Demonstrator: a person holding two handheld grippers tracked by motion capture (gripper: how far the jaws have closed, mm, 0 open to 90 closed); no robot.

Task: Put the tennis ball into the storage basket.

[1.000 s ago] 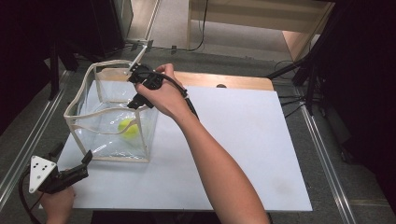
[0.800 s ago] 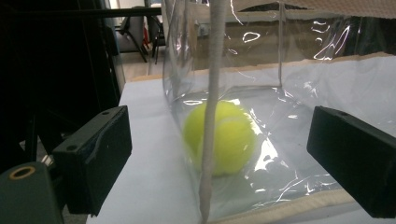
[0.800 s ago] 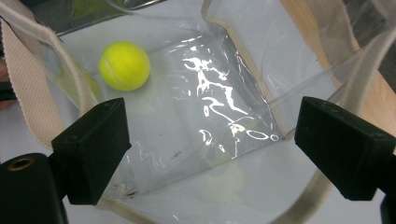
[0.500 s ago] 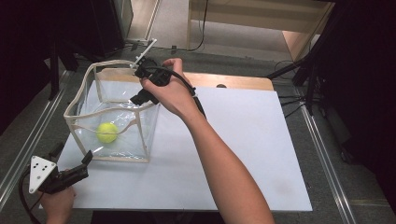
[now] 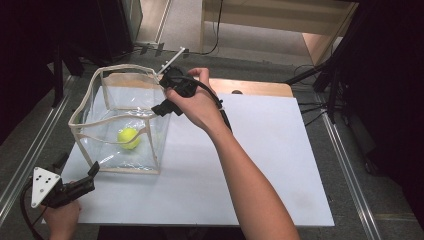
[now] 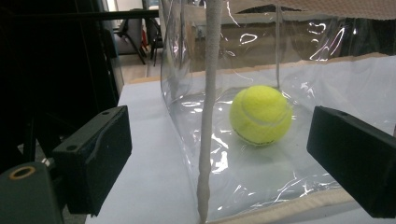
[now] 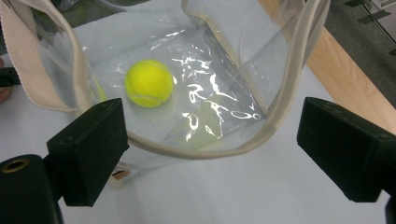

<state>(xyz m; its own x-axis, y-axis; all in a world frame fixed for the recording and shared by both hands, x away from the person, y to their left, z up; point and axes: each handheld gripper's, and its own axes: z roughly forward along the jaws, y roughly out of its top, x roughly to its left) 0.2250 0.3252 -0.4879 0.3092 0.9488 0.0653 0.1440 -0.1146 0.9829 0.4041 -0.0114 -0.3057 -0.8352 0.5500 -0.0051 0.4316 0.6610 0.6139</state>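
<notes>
The right gripper (image 5: 162,107), jaws wide and empty, hangs at upper centre over the clear bag (image 5: 107,150) holding a yellow ball (image 5: 128,138); the left gripper (image 5: 90,175), also wide, rests lower left.

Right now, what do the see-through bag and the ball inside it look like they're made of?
Bag: clear, glossy soft plastic, judging by its creases and glare, with beige woven-looking fabric trim. Ball: yellow-green fuzzy felt with a pale curved seam, probably a tennis ball.
</notes>
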